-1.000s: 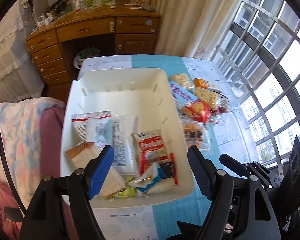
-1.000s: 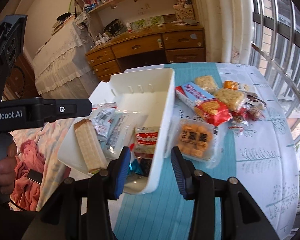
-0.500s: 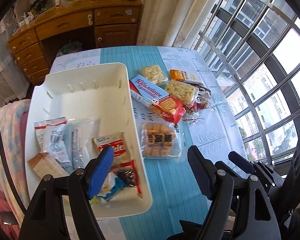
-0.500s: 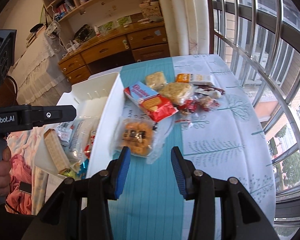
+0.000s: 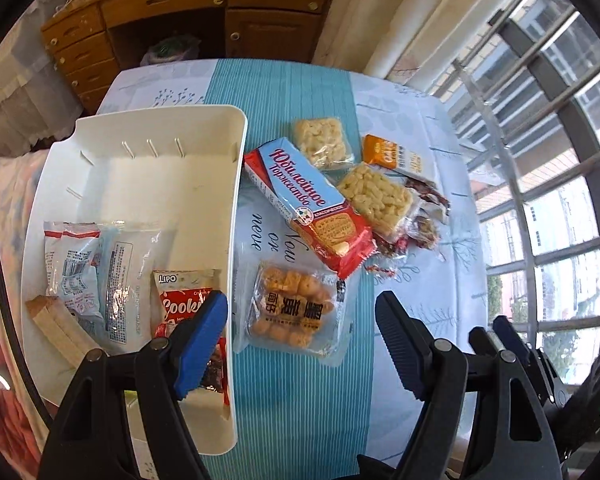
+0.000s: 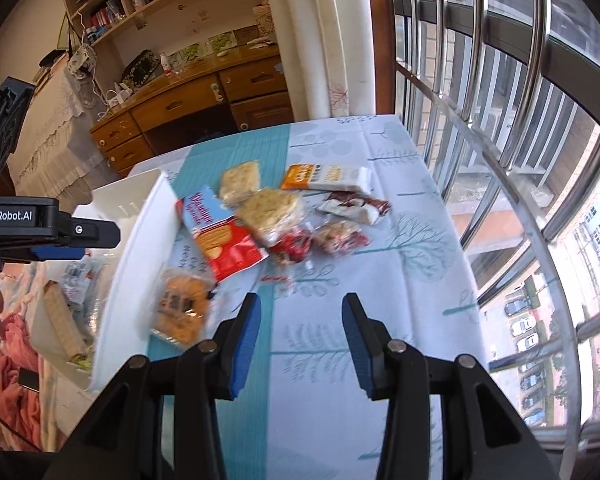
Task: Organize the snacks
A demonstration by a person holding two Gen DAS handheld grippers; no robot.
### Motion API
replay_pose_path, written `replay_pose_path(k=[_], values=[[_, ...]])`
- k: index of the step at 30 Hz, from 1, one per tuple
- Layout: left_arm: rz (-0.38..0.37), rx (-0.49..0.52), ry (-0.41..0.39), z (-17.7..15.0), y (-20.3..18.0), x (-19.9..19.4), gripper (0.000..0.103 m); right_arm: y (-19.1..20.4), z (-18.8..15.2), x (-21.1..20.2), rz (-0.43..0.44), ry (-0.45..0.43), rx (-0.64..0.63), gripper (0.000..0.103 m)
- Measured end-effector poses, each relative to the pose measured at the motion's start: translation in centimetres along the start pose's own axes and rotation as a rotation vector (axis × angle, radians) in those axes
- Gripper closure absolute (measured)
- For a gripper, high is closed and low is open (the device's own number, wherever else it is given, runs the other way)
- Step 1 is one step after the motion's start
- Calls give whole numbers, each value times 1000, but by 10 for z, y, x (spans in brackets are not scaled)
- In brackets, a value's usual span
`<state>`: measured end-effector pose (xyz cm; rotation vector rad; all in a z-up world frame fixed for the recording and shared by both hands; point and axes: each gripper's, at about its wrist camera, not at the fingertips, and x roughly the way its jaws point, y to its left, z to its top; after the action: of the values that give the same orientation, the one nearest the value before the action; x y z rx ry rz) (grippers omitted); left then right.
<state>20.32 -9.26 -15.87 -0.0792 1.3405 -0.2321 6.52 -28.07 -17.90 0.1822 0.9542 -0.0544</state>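
Both grippers released, empty: left gripper hovered over clear biscuit pack right of white bin; right gripper near it above surface.

Bright daylight thru window, fisheye warp w/ dark corners, motion blur in right view

I read "Юбилейное" and "Торжество" on the red-and-blue biscuit pack. The red packet in the white bin shows "LiPO" and "Cook". The tablecloth print reads "You", "on". The left gripper's body says "GenRobot.AI".
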Motion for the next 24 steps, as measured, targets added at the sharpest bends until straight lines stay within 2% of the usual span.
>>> replay_pose_path(k=[8, 15, 17, 19, 24], values=[[35, -176, 111, 25, -11, 45, 28, -17, 15, 36, -85, -9, -183, 60], [103, -258, 168, 42, -24, 72, 28, -16, 17, 57, -100, -32, -414, 60], [120, -284, 185, 47, -25, 80, 26, -15, 18, 63, -97, -35, -459, 60], [142, -312, 197, 51, -25, 88, 21, -16, 19, 72, -96, -42, -504, 60], [187, -357, 226, 61, -22, 108, 20, -13, 18, 93, -91, -50, -620, 61]])
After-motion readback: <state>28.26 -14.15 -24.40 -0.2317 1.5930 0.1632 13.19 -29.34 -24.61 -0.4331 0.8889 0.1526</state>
